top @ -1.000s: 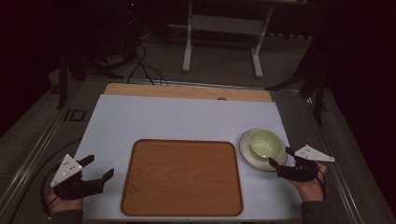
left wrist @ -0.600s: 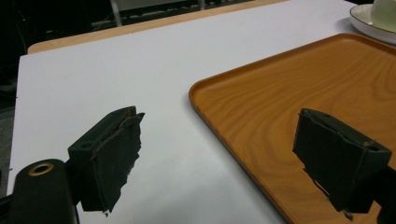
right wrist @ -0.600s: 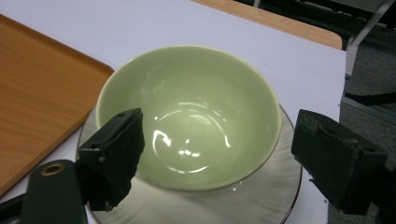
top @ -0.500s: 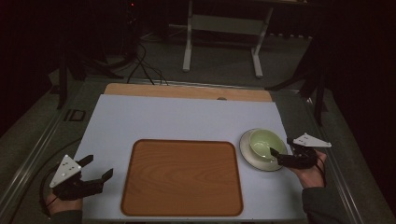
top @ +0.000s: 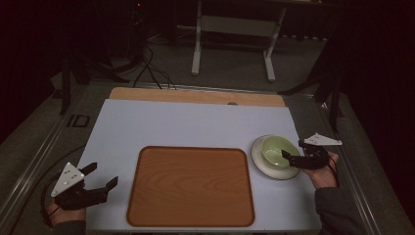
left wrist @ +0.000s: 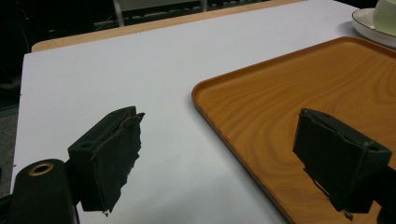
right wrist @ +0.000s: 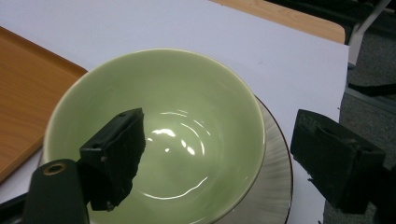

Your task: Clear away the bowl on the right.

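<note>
**Right hand-held gripper astride the bowl's rim, left one idle by the tray**

Your right hand-held gripper (top: 293,157) was open, its jaws spread wide and gripping nothing. In the right gripper view one jaw hung over the inside of the green bowl (right wrist: 159,135) while the other stood outside it, over the edge of the plate (right wrist: 275,186) and the desk beyond, so the bowl's near rim lay between the two. I could not tell whether either jaw touched the bowl. From above, your right hand (top: 324,171) came in at the right edge of the desk (top: 195,122), with the gripper pointing left toward the bowl (top: 275,151).

The bowl stood upright on the pale plate (top: 262,165), and it looked empty, with only light glinting in its bottom. Plate and bowl sat on the white desk surface just to the right of the wooden tray (top: 191,186), close beside its right edge but not on it.

Your left hand-held gripper (top: 100,178) was open too, holding nothing. It sat low at the desk's front left corner, near the tray's left side. In the left gripper view its jaws framed bare white desk and the tray's (left wrist: 299,93) rounded corner, with the plate (left wrist: 369,23) far off at the top right.
</note>
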Available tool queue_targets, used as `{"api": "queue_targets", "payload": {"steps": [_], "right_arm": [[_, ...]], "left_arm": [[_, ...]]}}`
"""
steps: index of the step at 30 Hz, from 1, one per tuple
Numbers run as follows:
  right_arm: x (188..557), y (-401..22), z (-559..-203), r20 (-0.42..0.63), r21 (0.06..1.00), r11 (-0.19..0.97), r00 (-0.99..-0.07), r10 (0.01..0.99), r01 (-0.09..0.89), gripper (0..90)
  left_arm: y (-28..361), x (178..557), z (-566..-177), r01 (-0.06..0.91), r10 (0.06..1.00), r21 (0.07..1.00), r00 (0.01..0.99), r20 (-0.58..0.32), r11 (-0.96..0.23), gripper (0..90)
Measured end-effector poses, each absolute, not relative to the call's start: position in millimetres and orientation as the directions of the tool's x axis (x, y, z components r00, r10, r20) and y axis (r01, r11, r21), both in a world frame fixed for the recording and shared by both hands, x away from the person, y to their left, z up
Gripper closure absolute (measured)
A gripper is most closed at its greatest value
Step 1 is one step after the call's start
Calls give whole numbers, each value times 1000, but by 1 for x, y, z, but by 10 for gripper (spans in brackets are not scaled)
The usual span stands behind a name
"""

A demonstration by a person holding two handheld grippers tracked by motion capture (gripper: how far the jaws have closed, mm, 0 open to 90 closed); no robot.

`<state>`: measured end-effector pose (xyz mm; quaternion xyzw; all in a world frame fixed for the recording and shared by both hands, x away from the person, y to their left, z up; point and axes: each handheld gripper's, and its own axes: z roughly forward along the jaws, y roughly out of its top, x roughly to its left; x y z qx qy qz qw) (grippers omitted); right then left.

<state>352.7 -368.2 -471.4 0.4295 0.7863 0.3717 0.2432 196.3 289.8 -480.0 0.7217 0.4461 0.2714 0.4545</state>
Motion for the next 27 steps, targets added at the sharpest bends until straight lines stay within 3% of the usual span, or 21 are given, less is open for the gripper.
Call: {"api": "queue_targets", "payload": {"steps": [22,27], "right_arm": [[378,-369,-492,-27,739,356,-503,864,572,231],[381,-366,-496,10,727,343,-508,861,595,285]], "left_arm": [[292,197,-481,404,895,897,445,-20,-180,147],[292,196,-480,403,895,898,445,-22,-179,148]]}}
